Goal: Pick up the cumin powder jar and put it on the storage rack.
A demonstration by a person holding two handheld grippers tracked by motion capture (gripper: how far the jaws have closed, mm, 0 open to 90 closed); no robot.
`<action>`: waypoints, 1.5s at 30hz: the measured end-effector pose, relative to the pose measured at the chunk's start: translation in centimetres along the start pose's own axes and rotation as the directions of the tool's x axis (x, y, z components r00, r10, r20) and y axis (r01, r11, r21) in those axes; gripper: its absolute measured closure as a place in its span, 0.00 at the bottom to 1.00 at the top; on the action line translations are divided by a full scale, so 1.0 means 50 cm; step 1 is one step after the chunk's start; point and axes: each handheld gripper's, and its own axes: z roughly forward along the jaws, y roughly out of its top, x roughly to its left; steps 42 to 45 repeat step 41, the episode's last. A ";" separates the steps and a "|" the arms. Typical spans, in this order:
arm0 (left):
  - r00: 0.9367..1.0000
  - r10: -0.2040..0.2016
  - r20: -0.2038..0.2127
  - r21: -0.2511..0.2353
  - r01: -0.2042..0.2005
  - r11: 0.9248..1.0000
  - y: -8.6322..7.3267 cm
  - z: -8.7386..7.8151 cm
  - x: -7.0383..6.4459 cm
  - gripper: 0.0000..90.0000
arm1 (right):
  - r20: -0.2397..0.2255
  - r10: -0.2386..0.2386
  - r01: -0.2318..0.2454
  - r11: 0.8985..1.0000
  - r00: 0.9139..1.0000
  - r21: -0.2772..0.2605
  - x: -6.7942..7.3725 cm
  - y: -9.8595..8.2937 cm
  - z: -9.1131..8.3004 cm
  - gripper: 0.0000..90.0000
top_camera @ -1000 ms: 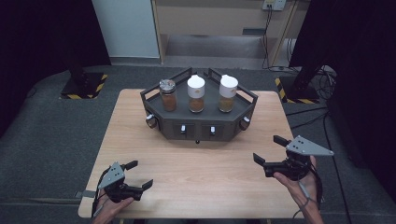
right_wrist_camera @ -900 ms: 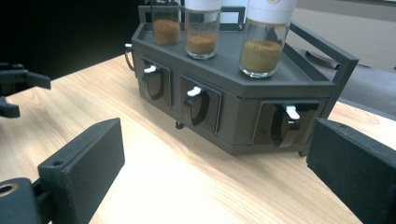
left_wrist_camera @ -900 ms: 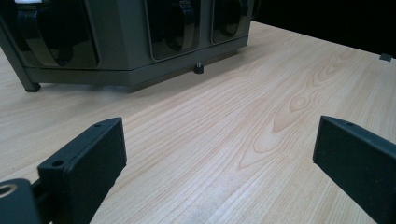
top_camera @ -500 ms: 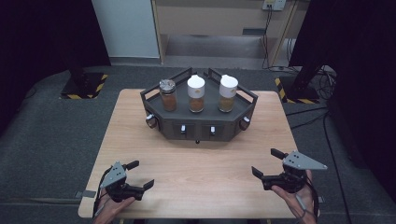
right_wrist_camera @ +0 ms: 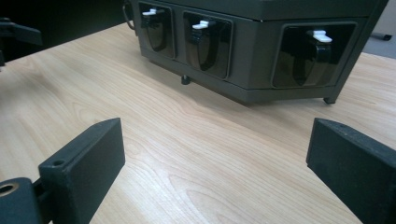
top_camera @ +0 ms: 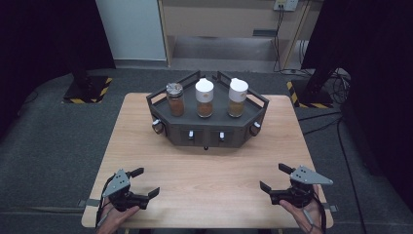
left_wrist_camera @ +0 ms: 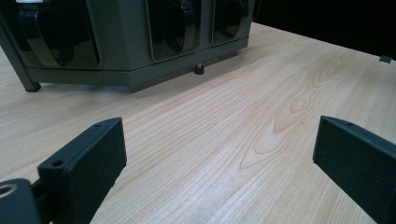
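Both grippers, left [top_camera: 139, 189] and right [top_camera: 278, 183], rested wide open and empty near the desk's front corners; the jar rack [top_camera: 209, 131] stood toward the back edge, so the reach probably hadn't begun

Your right tongs [top_camera: 275, 182] have dropped back toward you, nearer the worktop's [top_camera: 209, 170] front edge; your left tongs [top_camera: 145, 182] barely shifted.
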 end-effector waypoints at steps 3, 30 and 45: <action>1.000 -0.003 0.002 -0.004 0.003 1.000 -0.001 0.000 0.001 0.02 | -0.008 0.009 -0.009 1.000 1.000 -0.011 -0.001 -0.010 0.000 0.05; 1.000 -0.007 0.009 -0.023 0.008 1.000 -0.006 -0.008 0.010 0.02 | -0.021 -0.001 0.000 1.000 1.000 -0.029 -0.015 -0.046 0.010 0.05; 1.000 -0.006 0.010 -0.022 0.006 1.000 -0.006 -0.007 0.011 0.02 | -0.023 0.001 -0.002 1.000 1.000 -0.022 -0.015 -0.046 0.013 0.05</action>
